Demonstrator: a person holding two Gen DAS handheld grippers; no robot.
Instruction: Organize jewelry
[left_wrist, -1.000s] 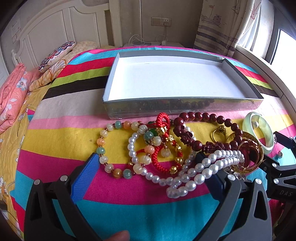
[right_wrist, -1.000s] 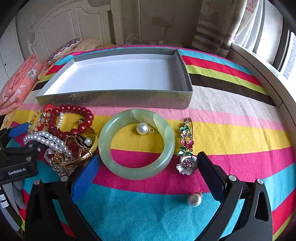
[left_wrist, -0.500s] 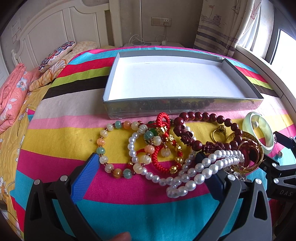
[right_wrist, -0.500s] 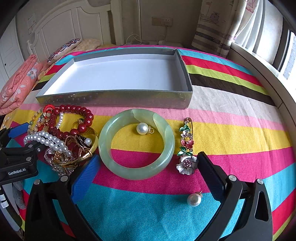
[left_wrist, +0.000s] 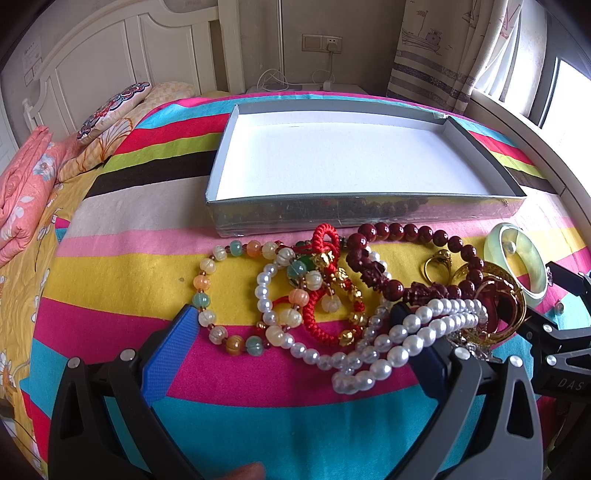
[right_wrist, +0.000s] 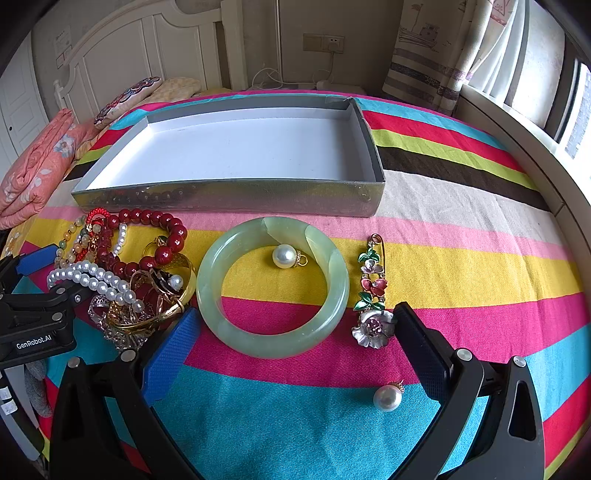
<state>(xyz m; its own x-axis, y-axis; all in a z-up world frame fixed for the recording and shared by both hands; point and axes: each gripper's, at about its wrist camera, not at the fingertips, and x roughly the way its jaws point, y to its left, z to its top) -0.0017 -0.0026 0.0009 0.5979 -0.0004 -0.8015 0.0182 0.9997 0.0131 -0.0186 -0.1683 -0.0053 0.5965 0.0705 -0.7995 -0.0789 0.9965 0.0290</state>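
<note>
We held the left gripper (left_wrist: 295, 332) with its jaws spread wide over a tangled heap of pearl strands (left_wrist: 413, 336) and bead bracelets (left_wrist: 221, 295), gripping nothing. The right gripper (right_wrist: 295, 328) also gaped, framing the jade bangle (right_wrist: 273, 288). The tray (right_wrist: 229, 197) lay just beyond, on the striped bedspread (right_wrist: 461, 258).

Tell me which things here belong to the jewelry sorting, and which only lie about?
Job: box, jade bangle, flower brooch, pearl strand, red bead bracelet, loose pearls.
Lying about: pillow, folded pink quilt, curtain.
</note>
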